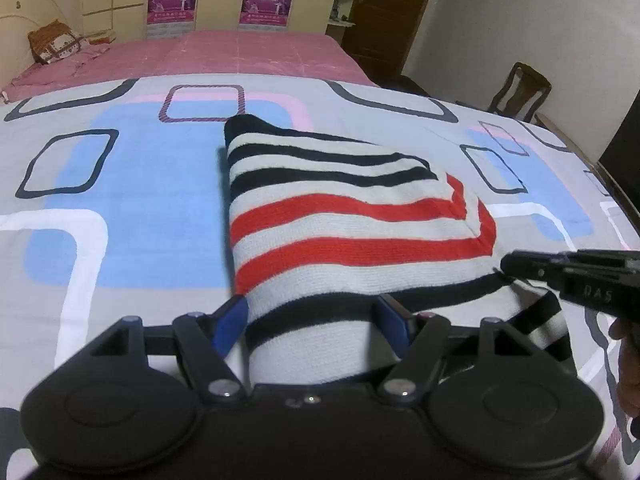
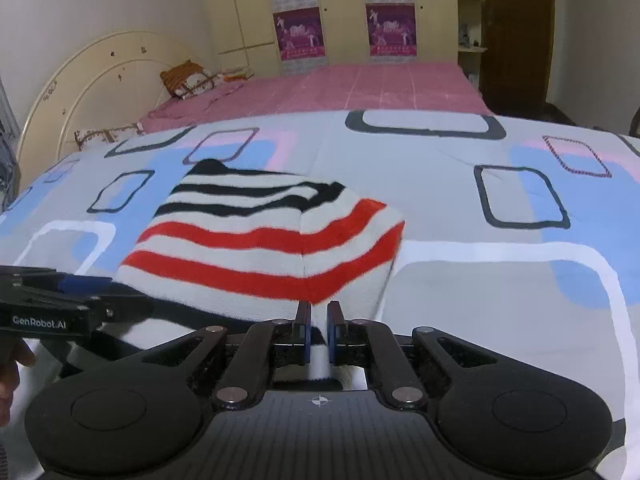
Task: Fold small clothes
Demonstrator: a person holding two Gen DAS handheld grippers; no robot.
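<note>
While the sweater lies half folded on the bed, notes by label:

step: mid-fold, by my read; sweater [image 1: 352, 216] doubled on itself, near hem not laid yet.
sweater place: centre of both views, on the bed [image 1: 120, 184], striped black, white and red; near end runs down under both tools at the bottom of the frame.
left hand-held gripper [image 1: 312, 320]: jaws spread wide, knit lying between them, pads not pressing it; no hold.
right hand-held gripper [image 2: 319, 332]: jaws almost together, pinching a thin white fold of the sweater's near edge.
left fingers [image 1: 234, 320]: blue pad beside the sweater's left edge, touching or just apart, cannot tell.
next move: judged, left needs to re-grip the near edge at its own corner, level with the right pinch, then both carry the hem over toward the top of the frame.
edges: folded right edge shows a red-striped corner at mid right in the left view; far corner is black, near the upper middle.
open room: bare cover to left, right and beyond the sweater; pink bedding [image 2: 380, 88] further off at top, well apart.
risk: one-sided hold could skew the fold.
</note>
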